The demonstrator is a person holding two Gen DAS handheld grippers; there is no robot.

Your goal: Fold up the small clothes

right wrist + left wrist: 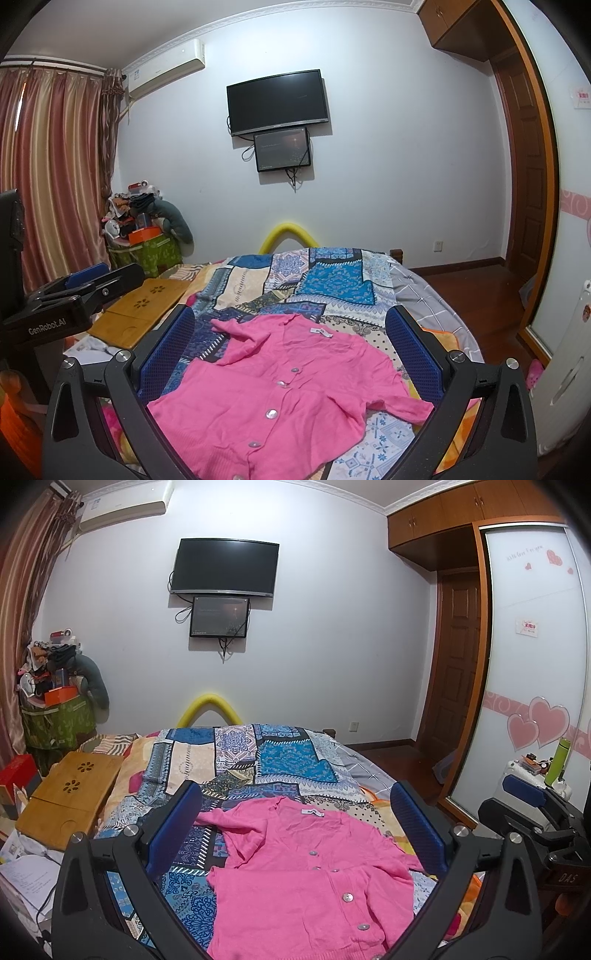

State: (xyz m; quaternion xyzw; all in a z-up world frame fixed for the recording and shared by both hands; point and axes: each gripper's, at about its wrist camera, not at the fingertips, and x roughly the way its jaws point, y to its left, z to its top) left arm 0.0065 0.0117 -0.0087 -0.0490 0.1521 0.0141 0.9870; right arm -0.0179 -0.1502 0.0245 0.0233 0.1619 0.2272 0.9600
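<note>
Pink cardigan (295, 878) lying on patchwork bedspread (236, 753), buttoned front up, neck label twd far end of bed. Looks partly started at most: in right wrist view one short sleeve (399, 406) spread out to side, other sleeve (236, 332) rumpled near collar; in left wrist view lower part seems lapped over upper w/ a crease, can't tell if a real fold. Left gripper (295, 834) fingers spread wide, holding nothing, hovering over cardigan. Right gripper (291, 362) likewise wide apart, empty. Left to do, prob.: sleeves in, body folded, stacked aside.
</note>
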